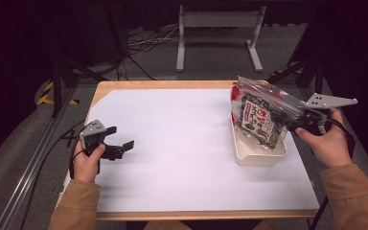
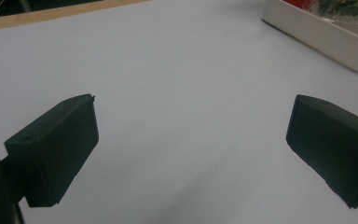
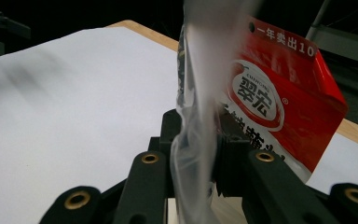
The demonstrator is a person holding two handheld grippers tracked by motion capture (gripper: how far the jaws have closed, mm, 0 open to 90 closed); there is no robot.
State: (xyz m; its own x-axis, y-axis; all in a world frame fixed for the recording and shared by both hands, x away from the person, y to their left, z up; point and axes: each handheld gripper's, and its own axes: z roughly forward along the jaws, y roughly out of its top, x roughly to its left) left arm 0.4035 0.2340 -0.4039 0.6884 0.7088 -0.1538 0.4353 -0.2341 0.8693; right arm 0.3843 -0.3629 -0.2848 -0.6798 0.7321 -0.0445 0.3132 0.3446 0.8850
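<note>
A snack bag [image 1: 258, 117] with a red top and clear plastic edge hangs tilted over a white tray [image 1: 258, 155] at the table's right side. My right gripper [image 1: 287, 120] is shut on the bag's clear edge [image 3: 196, 149], with the red printed panel [image 3: 279, 98] just beyond the jaws. The bag's lower end sits inside the tray. My left gripper [image 1: 122, 146] rests low over the white sheet at the left, open, with nothing between its fingertips [image 2: 51, 149]. The tray's rim [image 2: 321, 37] shows at the top right of the left gripper view.
A white sheet [image 1: 182, 153] covers most of the wooden table [image 1: 163, 85]. Beyond the far edge stand a grey metal frame [image 1: 218, 33] and loose cables [image 1: 139, 45] on the floor. Cables trail from both grippers.
</note>
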